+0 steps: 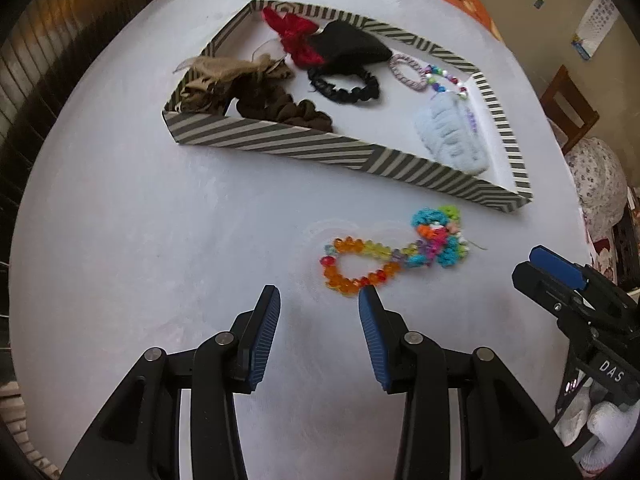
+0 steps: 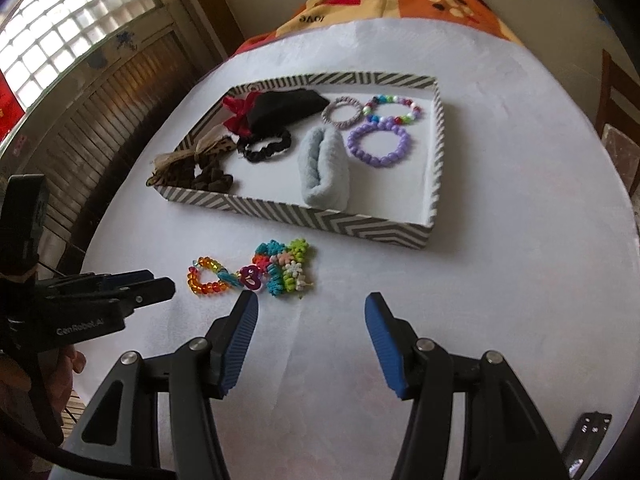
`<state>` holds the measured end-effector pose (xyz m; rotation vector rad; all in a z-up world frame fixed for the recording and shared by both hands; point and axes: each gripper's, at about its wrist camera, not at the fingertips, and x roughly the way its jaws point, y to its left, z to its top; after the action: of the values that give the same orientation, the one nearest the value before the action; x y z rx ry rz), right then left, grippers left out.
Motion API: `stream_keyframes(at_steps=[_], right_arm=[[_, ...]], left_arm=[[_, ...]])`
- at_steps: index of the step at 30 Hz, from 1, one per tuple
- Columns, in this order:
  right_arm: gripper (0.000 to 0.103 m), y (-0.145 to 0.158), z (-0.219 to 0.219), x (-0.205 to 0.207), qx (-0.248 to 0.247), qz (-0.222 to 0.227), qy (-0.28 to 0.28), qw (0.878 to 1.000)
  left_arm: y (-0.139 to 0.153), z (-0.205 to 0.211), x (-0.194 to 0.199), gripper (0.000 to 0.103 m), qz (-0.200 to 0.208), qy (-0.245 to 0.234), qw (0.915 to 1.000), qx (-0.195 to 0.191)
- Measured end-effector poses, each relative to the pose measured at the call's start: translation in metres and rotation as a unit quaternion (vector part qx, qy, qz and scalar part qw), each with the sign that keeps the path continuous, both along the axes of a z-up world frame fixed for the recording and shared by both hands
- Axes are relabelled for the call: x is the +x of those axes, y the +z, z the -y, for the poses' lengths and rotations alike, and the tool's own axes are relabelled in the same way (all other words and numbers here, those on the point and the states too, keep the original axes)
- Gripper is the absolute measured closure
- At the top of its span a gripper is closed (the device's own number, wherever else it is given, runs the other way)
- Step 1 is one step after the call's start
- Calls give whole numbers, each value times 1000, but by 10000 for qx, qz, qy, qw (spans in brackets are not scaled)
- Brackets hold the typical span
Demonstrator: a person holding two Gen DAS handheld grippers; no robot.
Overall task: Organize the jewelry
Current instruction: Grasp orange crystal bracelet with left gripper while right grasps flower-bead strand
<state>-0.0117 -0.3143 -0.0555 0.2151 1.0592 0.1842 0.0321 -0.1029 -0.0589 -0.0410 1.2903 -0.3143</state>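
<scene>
Both grippers are empty: the left gripper (image 1: 319, 295) stands narrowly open and the right gripper (image 2: 311, 303) wider, above the white table (image 1: 140, 240). Just beyond them lie an orange bead bracelet (image 1: 352, 262) and colourful hair ties (image 2: 286, 266). Farther away is the striped tray (image 2: 288, 212) with scrunchies and bracelets.

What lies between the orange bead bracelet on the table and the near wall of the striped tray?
Nothing: between the orange bead bracelet and the striped tray there is only bare white table. The left wrist view shows it best.
</scene>
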Motion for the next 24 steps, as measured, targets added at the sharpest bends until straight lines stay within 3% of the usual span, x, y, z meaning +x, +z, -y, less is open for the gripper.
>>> stream_keyframes(at_steps=[5, 9, 12, 21, 22, 23, 24], right_arm=[[46, -15, -13, 17, -74, -101, 188, 9997], [55, -25, -22, 28, -150, -172, 278, 9994], [67, -32, -28, 35, -224, -247, 349, 9988], [78, -37, -32, 41, -75, -242, 449, 9987], [82, -36, -32, 40, -65, -219, 451, 9987], [87, -34, -31, 40, -21, -194, 437, 9989], [91, -32, -30, 39, 17, -176, 418, 9990]], left_arm=[[-8, 5, 8, 85, 38, -64, 9999, 126], [-12, 10, 11, 85, 68, -150, 9997, 198], [-17, 15, 13, 85, 58, -255, 9992, 286], [-19, 19, 14, 85, 188, -408, 9983, 371], [-19, 19, 14, 88, 213, -415, 9983, 362], [-19, 18, 14, 101, 259, -448, 9980, 360], [-20, 19, 15, 103, 267, -478, 9978, 368]])
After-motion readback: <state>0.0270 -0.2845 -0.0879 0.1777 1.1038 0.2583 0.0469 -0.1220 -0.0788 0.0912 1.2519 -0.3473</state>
